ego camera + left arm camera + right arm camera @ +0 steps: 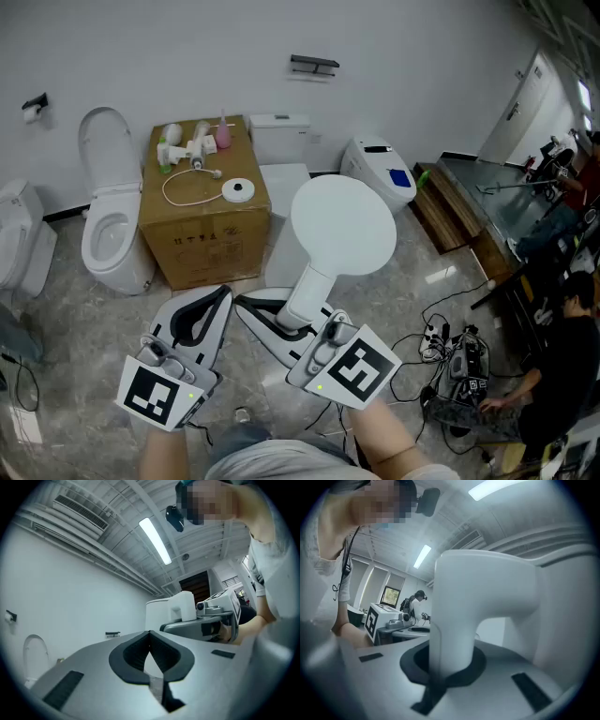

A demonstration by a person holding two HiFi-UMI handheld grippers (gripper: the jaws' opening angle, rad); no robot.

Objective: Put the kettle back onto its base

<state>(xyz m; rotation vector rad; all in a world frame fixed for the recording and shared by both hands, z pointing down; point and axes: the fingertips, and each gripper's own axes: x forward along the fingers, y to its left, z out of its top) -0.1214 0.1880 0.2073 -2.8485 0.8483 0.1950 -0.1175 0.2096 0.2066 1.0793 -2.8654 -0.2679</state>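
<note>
In the head view the white kettle [342, 225] hangs in the air in front of me, lid up, above the floor. My right gripper [281, 321] is shut on its handle [307, 292]. The right gripper view shows that handle [454, 620] clamped between the jaws, with the kettle body [574, 620] to the right. The round white base [238, 189] lies with its looped cord on a cardboard box [211, 239], farther away and to the left of the kettle. My left gripper [223, 294] is shut and holds nothing; its view shows the jaws [150, 639] meeting, with the kettle [171, 611] beyond.
White bottles [183, 145] and a pink bottle [222, 136] stand at the back of the box. A toilet [108, 216] is left of the box, a white tank [281, 141] behind it and another white unit [380, 173] to the right. Cables and a power strip [441, 342] lie on the floor beside a seated person [562, 375].
</note>
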